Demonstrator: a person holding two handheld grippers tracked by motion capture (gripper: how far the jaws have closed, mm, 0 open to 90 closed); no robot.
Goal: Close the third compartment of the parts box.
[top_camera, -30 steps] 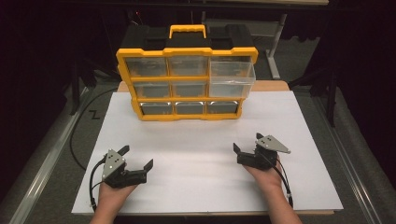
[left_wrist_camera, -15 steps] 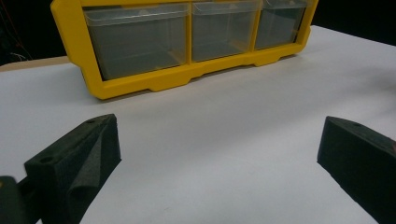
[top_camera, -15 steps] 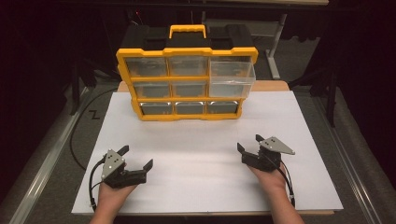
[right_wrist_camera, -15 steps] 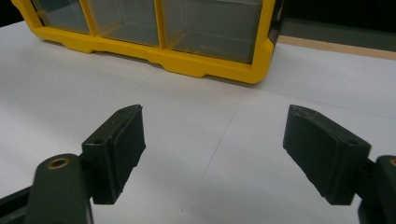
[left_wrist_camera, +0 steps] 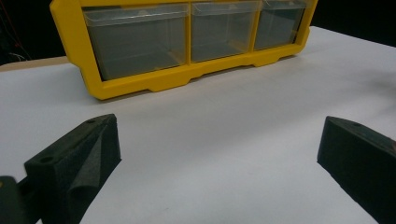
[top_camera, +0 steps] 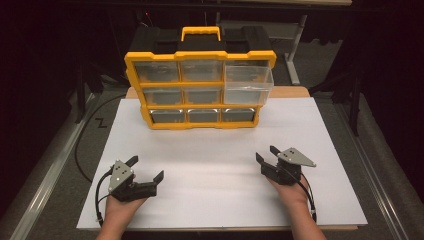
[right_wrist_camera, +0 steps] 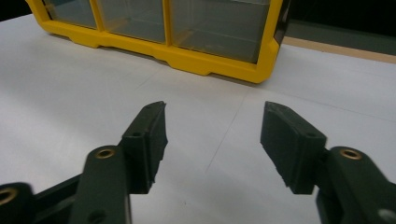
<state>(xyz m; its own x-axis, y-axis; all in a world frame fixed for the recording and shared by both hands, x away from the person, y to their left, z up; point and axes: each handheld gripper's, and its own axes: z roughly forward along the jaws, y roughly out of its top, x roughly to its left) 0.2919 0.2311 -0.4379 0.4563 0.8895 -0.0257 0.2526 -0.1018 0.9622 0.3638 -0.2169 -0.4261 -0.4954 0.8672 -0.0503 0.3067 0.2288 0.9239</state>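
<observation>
Yellow drawer organizer [top_camera: 200, 85] is standing at twelve o'clock on the surface [top_camera: 225, 165]; both empty, the left hand-held gripper [top_camera: 147, 170] is gaping while the right hand-held gripper [top_camera: 267, 154] has just been narrowing, probably lining up squarely with the protruding clear drawer [top_camera: 248, 84].

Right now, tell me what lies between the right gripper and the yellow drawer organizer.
Bare white tabletop, seen in the high view.

Room dark. White sheet [top_camera: 215, 170] covers wooden desk [top_camera: 295, 92]. Grey floor [top_camera: 45, 165] beside it, metal stand [top_camera: 295, 55] behind, black cable [top_camera: 85, 135] on floor.
</observation>
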